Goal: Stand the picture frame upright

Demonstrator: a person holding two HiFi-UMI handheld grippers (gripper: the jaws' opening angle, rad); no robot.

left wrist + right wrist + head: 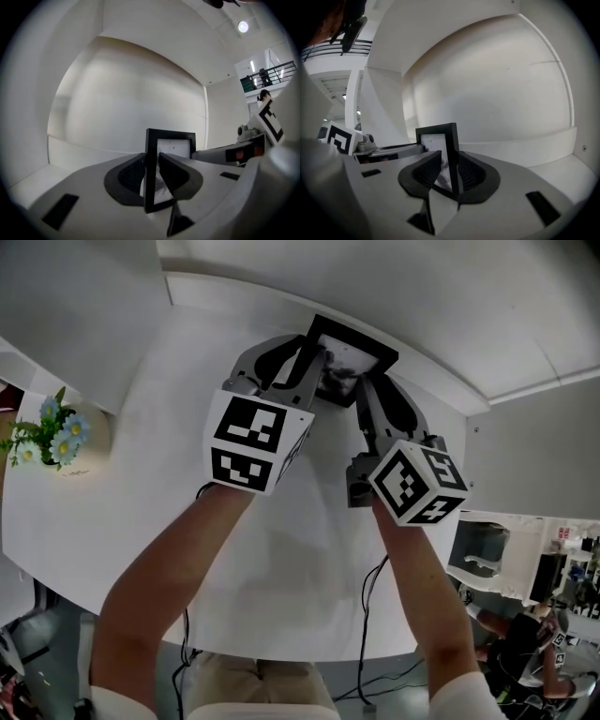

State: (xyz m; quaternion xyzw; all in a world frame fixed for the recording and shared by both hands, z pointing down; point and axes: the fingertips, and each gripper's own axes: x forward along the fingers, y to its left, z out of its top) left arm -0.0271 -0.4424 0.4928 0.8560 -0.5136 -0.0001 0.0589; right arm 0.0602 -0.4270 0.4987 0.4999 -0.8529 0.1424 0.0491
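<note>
The black picture frame (353, 340) with a pale print is held upright above the far part of the white round table (141, 418), close to the wall. My left gripper (307, 367) is shut on the frame's left side bar (151, 159). My right gripper (366, 395) is shut on its right side bar (452, 140). In the left gripper view the bar stands on edge between the dark pads (129, 176). In the right gripper view the pads (471, 176) sit against both faces of the bar. The frame's lower edge is hidden behind the jaws.
A pot of blue and white flowers (52, 437) stands at the table's left edge. A white wall with a ledge (281, 296) curves behind the table. White equipment (497, 554) stands on the floor at the right, and cables (366, 634) hang below the near edge.
</note>
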